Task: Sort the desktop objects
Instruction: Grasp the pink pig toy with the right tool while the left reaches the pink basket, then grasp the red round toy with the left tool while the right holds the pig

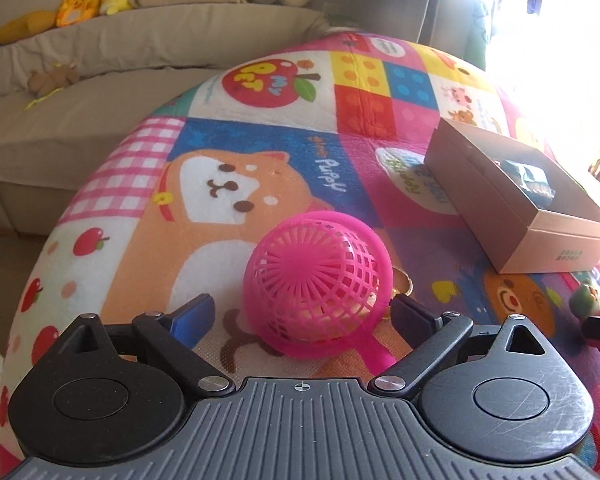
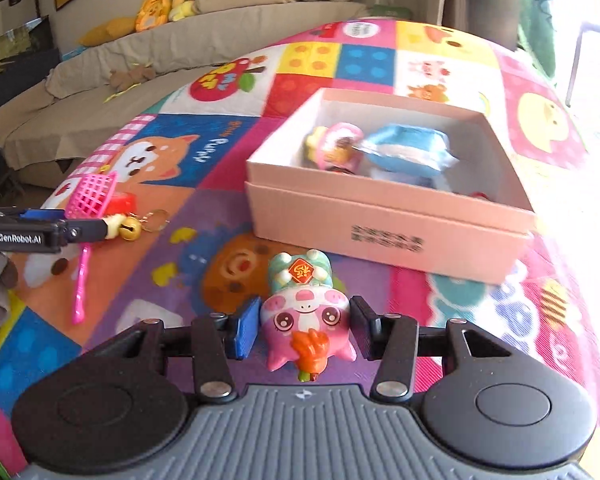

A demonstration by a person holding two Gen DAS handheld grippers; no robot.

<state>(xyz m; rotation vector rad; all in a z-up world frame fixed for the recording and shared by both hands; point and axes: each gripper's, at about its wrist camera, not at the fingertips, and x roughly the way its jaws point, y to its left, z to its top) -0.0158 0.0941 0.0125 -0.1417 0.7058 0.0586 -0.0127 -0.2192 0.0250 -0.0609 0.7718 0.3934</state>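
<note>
Two open grippers, L round pink basket, R round pig toy

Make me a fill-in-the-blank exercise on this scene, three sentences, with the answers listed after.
1. The pig figurine lies between the fingers of the ____ gripper.
2. The strainer in front of the left gripper is colored ____.
3. The blue packet sits inside the open ____, not on the play mat.

Answers: right; pink; box
</note>
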